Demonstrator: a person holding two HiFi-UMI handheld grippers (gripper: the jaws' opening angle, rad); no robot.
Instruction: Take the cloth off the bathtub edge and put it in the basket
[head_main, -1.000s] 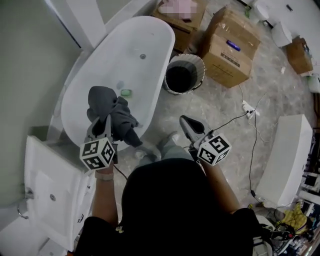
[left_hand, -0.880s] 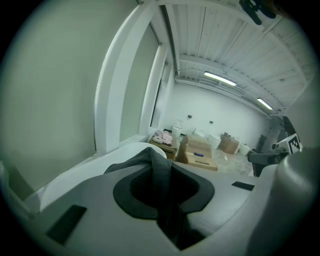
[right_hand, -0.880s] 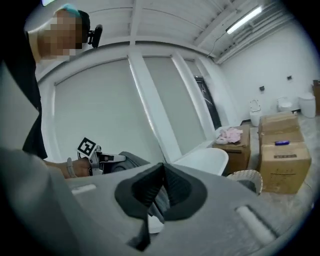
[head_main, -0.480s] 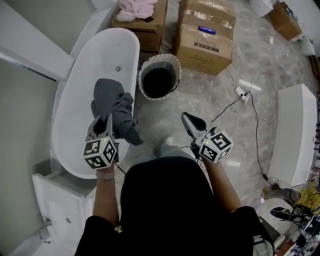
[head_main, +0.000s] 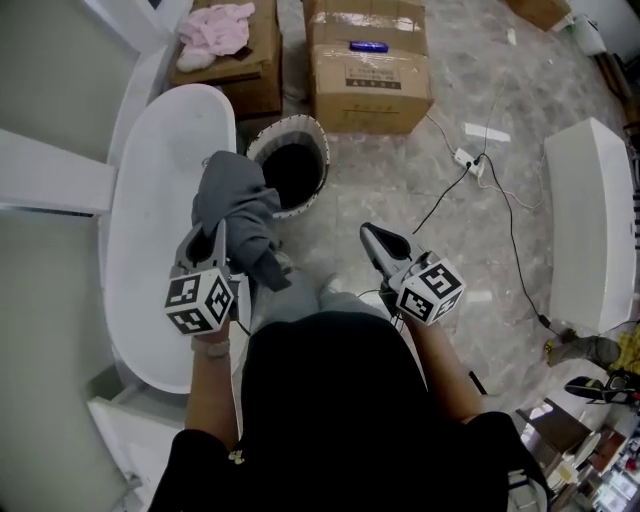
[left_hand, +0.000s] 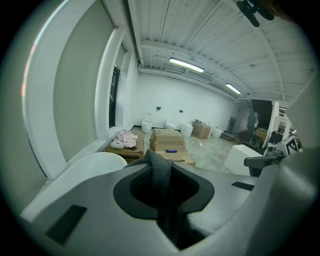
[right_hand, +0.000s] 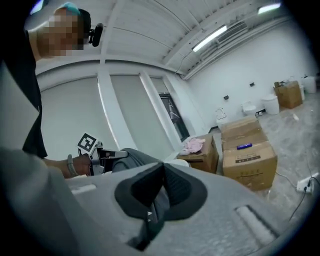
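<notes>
The grey cloth (head_main: 235, 205) hangs over the tips of the left claw (head_main: 210, 240), so the head view does not show them. The cloth also covers the lower left bit of the basket (head_main: 318, 140) rim and part of the bathtub (head_main: 150, 200) edge. Inside the basket it is too dark to see. The person's dark top (head_main: 340, 400) hides the floor at the bottom middle. The cardboard box (head_main: 365, 75) is cut off by the top edge. The small blue thing (head_main: 368, 46) on it is too small to tell.
</notes>
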